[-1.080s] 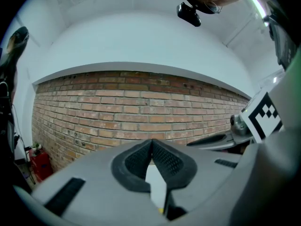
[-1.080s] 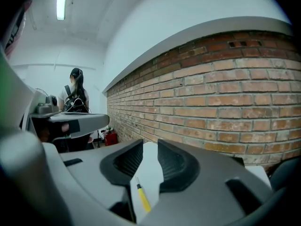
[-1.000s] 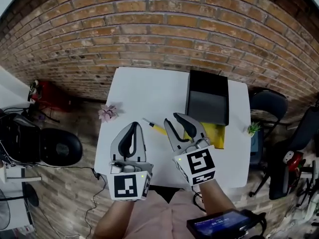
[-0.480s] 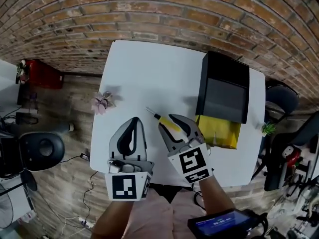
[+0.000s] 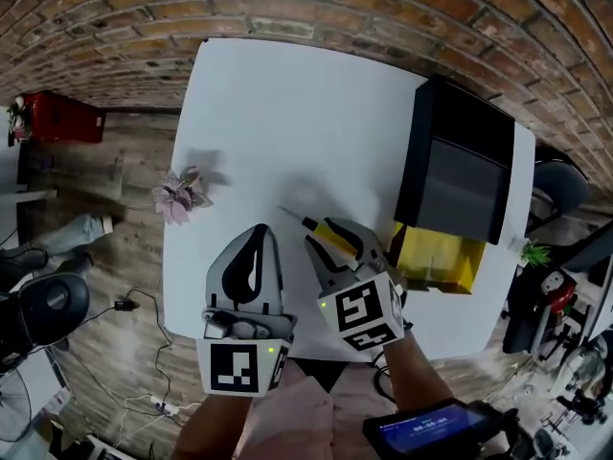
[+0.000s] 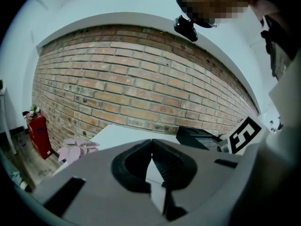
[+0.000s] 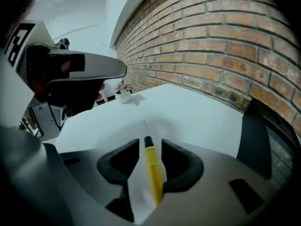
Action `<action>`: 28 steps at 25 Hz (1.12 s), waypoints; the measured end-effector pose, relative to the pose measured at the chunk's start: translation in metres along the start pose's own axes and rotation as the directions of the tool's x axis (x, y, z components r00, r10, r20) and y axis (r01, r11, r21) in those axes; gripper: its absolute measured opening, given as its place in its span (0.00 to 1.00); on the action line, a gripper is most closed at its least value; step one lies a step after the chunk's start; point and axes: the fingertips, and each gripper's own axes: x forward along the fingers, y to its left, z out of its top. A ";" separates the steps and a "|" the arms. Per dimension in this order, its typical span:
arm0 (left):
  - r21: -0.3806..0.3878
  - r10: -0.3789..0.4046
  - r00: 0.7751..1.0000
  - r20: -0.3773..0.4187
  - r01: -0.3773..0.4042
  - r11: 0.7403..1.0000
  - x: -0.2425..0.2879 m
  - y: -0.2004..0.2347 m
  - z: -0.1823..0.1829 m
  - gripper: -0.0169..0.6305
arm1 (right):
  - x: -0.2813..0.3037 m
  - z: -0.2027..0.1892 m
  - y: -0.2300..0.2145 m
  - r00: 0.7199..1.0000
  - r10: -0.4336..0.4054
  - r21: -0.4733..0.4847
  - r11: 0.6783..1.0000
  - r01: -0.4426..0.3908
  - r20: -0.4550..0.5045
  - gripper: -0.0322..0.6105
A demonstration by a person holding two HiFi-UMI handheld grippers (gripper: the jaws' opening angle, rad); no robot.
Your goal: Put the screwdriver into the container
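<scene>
Bare white table (image 5: 287, 113) passable across centre and back up to the brick wall (image 5: 287, 8), pink flower (image 5: 177, 197) at the left edge, black box (image 5: 460, 161) with yellow container (image 5: 436, 257) just in front blocking the right side, only a thin strip of table between that container and the right gripper (image 5: 335, 238).

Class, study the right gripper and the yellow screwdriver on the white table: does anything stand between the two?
Nothing visible does. The right gripper has jaws that have just been opening. They stand apart on either side of the screwdriver, which lies flat on the table. No other thing is in the gap, and the pads do not appear to press on it.
</scene>
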 end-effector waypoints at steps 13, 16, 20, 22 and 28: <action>-0.039 -0.025 1.000 -0.007 0.025 0.999 0.007 0.005 -0.001 0.05 | 0.019 -0.018 0.000 0.994 -0.006 -0.029 1.000 0.003 -0.107 0.20; 0.001 -0.044 0.999 0.009 0.044 0.999 0.005 0.003 0.006 0.05 | 0.018 -0.015 0.000 0.995 -0.003 -0.028 1.000 0.000 -0.102 0.18; 0.026 -0.059 0.997 0.046 0.058 0.998 0.001 -0.002 0.025 0.05 | -0.001 0.013 -0.004 0.999 -0.024 0.000 1.000 0.024 -0.024 0.18; 0.037 -0.066 0.995 0.074 0.063 0.997 -0.002 -0.005 0.038 0.05 | -0.015 0.032 -0.007 0.999 -0.042 -0.002 0.999 0.042 0.022 0.18; 0.077 -0.107 0.980 0.168 0.095 0.992 -0.018 -0.026 0.084 0.05 | -0.072 0.084 -0.019 0.983 -0.118 -0.025 0.992 0.122 0.143 0.18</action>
